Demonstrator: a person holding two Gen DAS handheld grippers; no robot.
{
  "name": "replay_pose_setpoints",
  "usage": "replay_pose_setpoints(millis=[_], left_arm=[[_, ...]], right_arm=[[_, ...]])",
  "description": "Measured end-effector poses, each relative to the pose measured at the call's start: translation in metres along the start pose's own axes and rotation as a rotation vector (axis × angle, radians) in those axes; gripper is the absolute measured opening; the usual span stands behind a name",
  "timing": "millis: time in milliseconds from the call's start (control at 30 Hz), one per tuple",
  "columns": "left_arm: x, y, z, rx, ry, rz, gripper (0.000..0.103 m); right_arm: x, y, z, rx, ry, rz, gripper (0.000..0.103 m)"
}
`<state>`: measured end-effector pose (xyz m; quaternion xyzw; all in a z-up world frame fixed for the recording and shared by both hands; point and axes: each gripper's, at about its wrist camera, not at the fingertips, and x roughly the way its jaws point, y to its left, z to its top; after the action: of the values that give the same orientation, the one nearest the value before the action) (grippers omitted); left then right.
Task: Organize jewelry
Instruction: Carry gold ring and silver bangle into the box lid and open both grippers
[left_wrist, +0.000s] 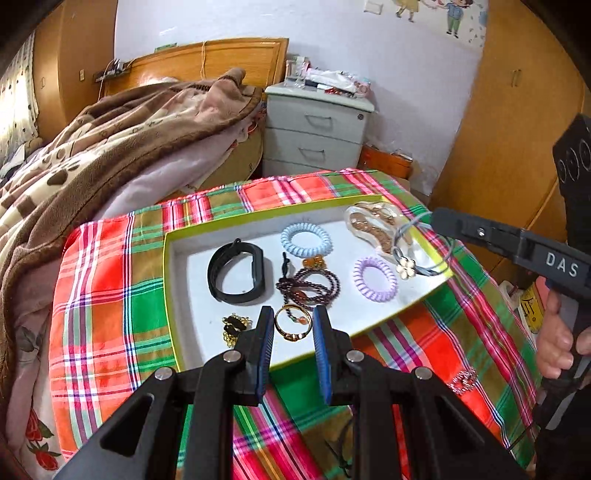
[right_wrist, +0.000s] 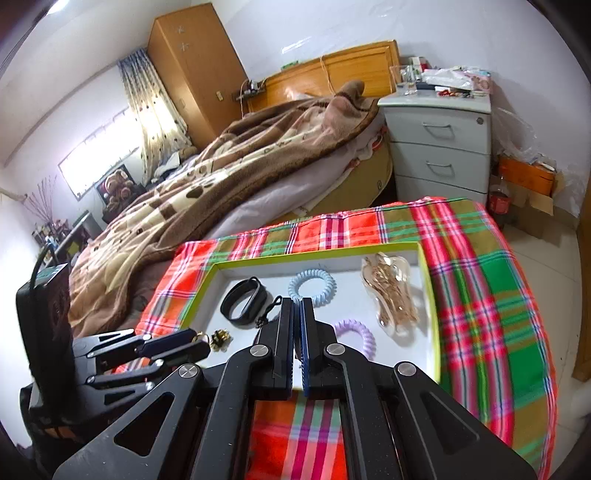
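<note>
A white tray with a yellow-green rim lies on the plaid cloth. It holds a black wristband, a blue coil hair tie, a purple coil tie, a dark bead bracelet, a gold ring and a gold-black brooch. My left gripper is open, its fingers on either side of the gold ring. My right gripper is shut on a grey flower hair tie, held over the tray's right rim.
A clear packet of gold chains lies in the tray's far right corner. A small sparkly piece lies on the cloth right of the tray. A bed with a brown blanket is to the left, a grey drawer cabinet behind.
</note>
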<state>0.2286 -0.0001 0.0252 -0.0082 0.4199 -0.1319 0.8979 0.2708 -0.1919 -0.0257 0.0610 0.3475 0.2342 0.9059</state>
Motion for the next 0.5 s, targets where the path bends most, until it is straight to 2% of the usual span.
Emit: replay_pose_setpoints(millis=[167, 433, 500], left_arm=[[0.019, 0.006, 0.002, -0.017, 0.024, -0.008, 0.022], [0.043, 0.013, 0.002, -0.033, 0.062, -0.012, 0.022], [0.046, 0.014, 0.002, -0.041, 0.065, -0.007, 0.022]], right_arm=[[0.030, -0.003, 0.005, 0.010, 0.046, -0.015, 0.003], [0.061, -0.012, 0.009, 0.041, 0.096, 0.005, 0.003], [0.068, -0.015, 0.009, 0.043, 0.108, -0.016, 0.003]])
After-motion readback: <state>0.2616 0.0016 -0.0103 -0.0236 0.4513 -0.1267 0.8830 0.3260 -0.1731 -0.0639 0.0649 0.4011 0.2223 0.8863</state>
